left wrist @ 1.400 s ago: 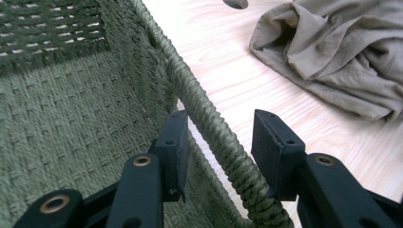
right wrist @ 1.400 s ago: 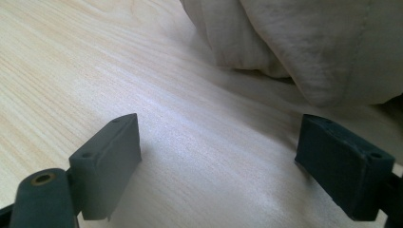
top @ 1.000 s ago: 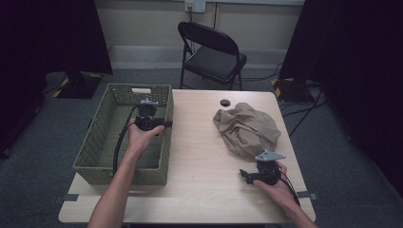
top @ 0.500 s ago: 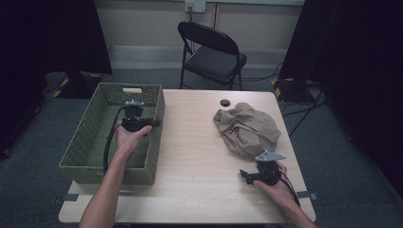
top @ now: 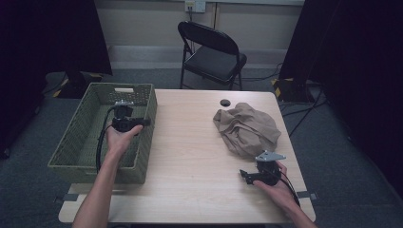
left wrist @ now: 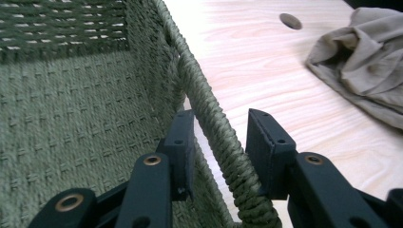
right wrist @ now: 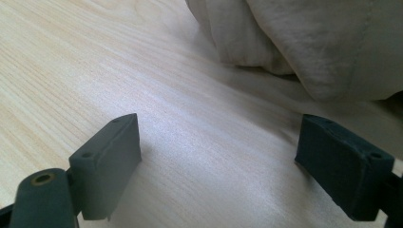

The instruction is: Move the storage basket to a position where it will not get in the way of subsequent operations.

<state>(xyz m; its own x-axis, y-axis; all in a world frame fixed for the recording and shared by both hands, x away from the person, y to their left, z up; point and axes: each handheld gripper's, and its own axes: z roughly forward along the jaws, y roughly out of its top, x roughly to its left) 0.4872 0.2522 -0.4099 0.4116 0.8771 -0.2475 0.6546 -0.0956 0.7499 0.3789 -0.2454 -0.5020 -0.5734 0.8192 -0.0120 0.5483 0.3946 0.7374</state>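
My left gripper (top: 142,122) is at the right wall of the green woven basket (top: 83,142), which sits at the left end of the table (top: 190,142). My left forearm reaches up from the near table edge, and my hand wraps the gripper body from below with the jaws pointing level toward the table's middle. In the left gripper view the basket's braided rim (left wrist: 214,137) runs between the two jaws, one jaw inside the basket and one outside. The jaws have just been closing on the rim; whether both pads press on it I cannot tell.

Right of the basket, past bare tabletop, a crumpled tan cloth (top: 247,128) lies near the table's right edge. My right gripper (top: 243,174) rests just in front of the cloth, held low in my hand and pointing left, with its jaws wide apart around nothing.
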